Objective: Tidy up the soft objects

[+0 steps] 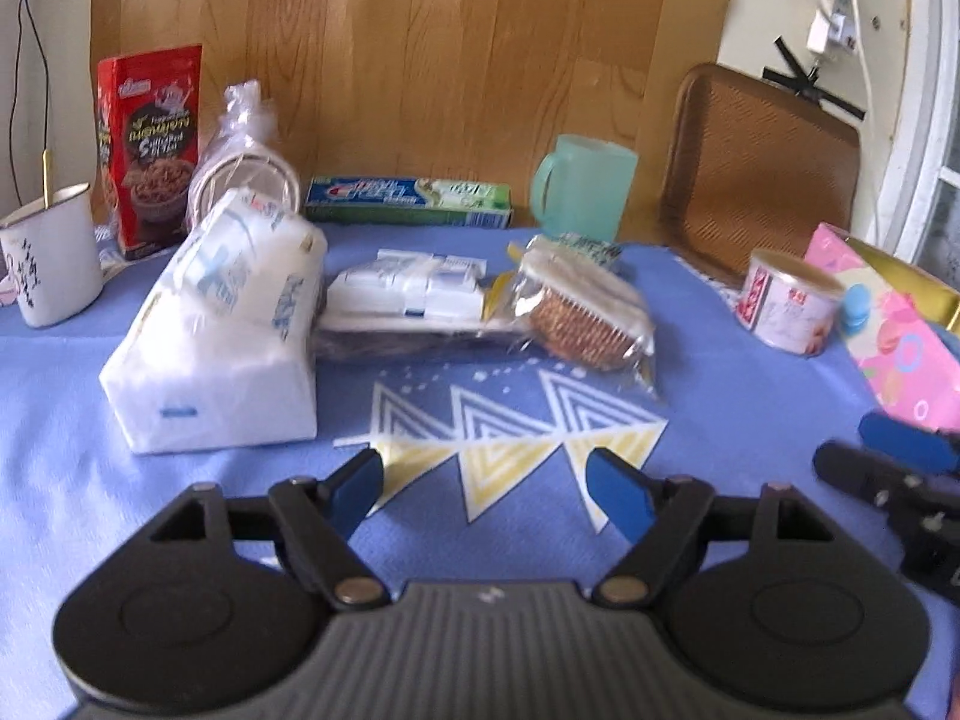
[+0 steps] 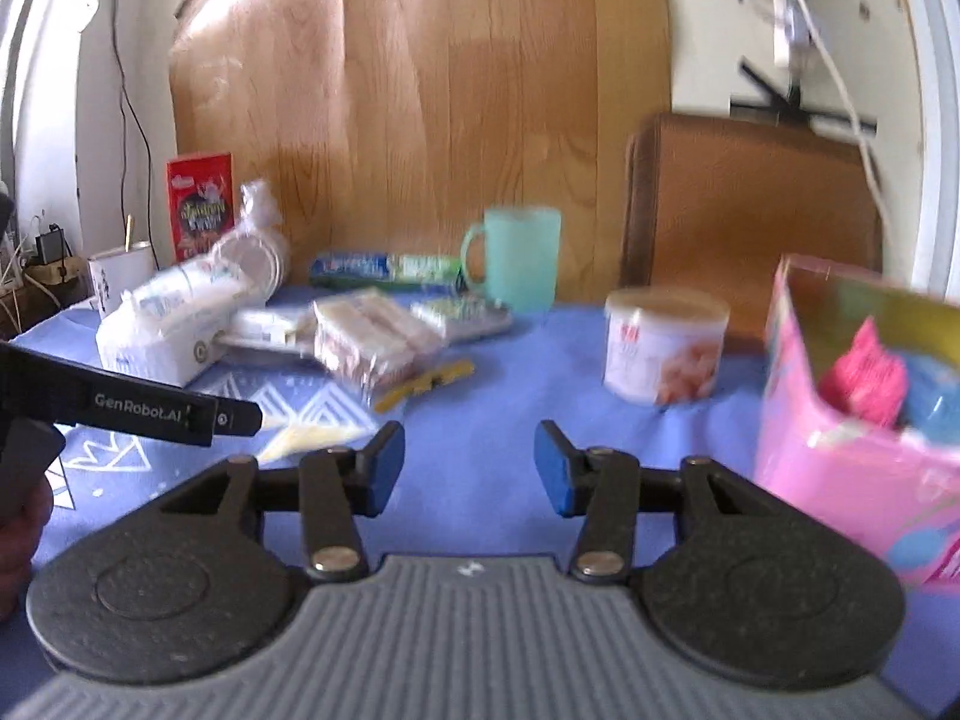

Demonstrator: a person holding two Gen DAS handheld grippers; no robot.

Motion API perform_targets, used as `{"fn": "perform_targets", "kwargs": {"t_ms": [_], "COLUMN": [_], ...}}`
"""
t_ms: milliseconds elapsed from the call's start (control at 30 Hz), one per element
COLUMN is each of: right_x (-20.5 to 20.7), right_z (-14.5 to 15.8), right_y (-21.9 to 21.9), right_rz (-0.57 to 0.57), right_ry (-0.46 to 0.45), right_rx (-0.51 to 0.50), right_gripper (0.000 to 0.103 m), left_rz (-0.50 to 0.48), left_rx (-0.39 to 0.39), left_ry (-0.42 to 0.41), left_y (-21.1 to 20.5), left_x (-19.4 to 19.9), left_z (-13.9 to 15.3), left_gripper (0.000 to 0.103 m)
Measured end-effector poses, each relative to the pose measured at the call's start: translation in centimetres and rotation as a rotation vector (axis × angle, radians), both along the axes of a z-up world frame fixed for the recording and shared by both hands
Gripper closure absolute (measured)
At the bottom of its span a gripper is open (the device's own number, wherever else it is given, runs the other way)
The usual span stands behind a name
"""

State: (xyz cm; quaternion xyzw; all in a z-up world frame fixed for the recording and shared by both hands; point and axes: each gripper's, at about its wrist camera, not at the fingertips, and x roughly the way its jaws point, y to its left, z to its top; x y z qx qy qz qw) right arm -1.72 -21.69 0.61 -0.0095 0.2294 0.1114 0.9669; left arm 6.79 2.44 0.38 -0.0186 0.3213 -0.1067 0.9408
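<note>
A white soft tissue pack (image 1: 222,330) lies on the blue tablecloth (image 1: 720,396) at the left, with a wrapped flat white packet (image 1: 414,294) and a clear bag of paper cupcake liners (image 1: 588,312) beside it. My left gripper (image 1: 486,480) is open over bare cloth, short of these packs, with nothing between its blue pads. My right gripper (image 2: 468,468) is open too, empty, beside a pink bag (image 2: 852,420) holding a pink and a blue soft item. The right gripper's fingertips (image 1: 900,450) show at the left view's right edge next to the pink bag (image 1: 888,330).
At the back stand a red snack box (image 1: 150,144), a white enamel mug (image 1: 51,252), a toothpaste box (image 1: 408,198), a green mug (image 1: 585,186) and a brown tray (image 1: 762,174) leaning on the wall. A small can (image 1: 792,303) sits near the pink bag.
</note>
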Motion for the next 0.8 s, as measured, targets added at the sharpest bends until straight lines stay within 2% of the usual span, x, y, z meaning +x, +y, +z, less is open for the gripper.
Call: {"fn": "perform_targets", "kwargs": {"t_ms": [233, 500, 800], "right_x": [0.2, 0.1, 0.0], "right_z": [-0.3, -0.2, -0.2], "right_y": [-1.4, -1.9, -2.2], "right_rz": [-0.031, -0.028, -0.027], "right_ry": [0.034, 0.026, 0.021], "right_rx": [0.092, 0.127, 0.142], "right_gripper": [0.052, 0.047, 0.045], "left_rz": [0.018, 0.028, 0.019], "left_rx": [0.033, 0.029, 0.034], "left_ry": [-0.039, -0.048, -0.078], "left_y": [-0.6, -0.4, -0.5], "left_x": [-0.5, -0.5, -0.8], "left_z": [0.2, 0.2, 0.4], "left_gripper": [0.025, 0.020, 0.015]}}
